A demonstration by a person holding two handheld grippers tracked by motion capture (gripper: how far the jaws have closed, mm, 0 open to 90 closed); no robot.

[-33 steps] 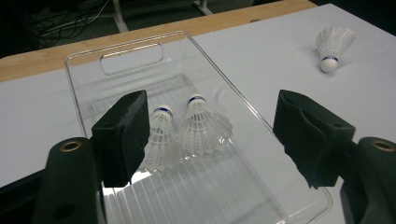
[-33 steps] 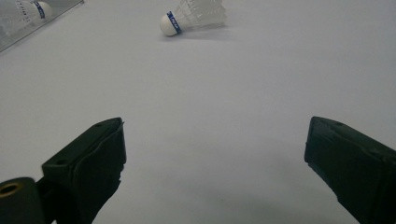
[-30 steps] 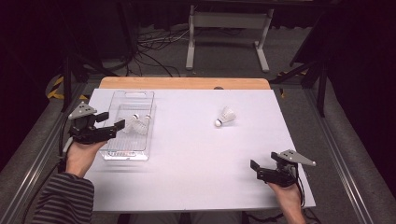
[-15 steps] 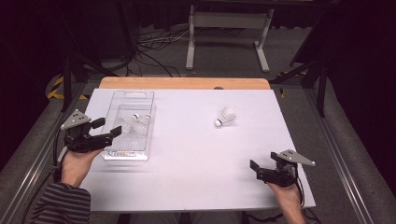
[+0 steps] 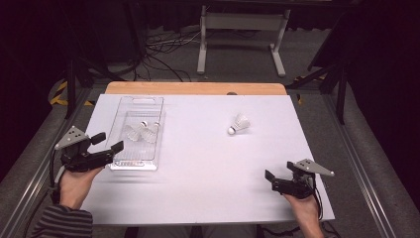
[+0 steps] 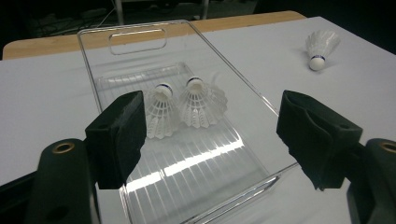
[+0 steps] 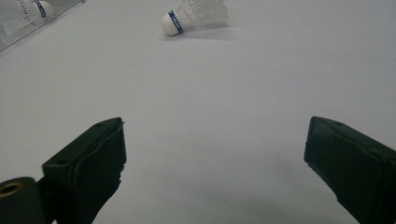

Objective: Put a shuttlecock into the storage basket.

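Observation:
A clear plastic tray (image 5: 132, 165) (image 6: 89, 60) lies on the left side of the white table. Two white shuttlecocks (image 5: 134, 131) (image 5: 150, 133) rest in it side by side, cork ends up in the left gripper view (image 6: 161, 112) (image 6: 201, 101). A third shuttlecock (image 5: 239, 124) (image 7: 196, 16) (image 6: 322, 46) lies on its side right of centre. My left gripper (image 5: 110, 142) (image 6: 212, 114) is open at the tray's near left corner, holding nothing. My right gripper (image 5: 271, 180) (image 7: 215, 140) is open low over the near right of the table, well short of the loose shuttlecock.
The white sheet (image 5: 208, 163) covers a wooden tabletop whose far edge (image 5: 198, 88) shows. A metal stand (image 5: 240, 22) and cables sit on the floor beyond. Metal rails run along both table sides.
My left gripper has drawn back from over the tray toward the person and slightly left, staying open. The right gripper and the shuttlecocks have not moved.

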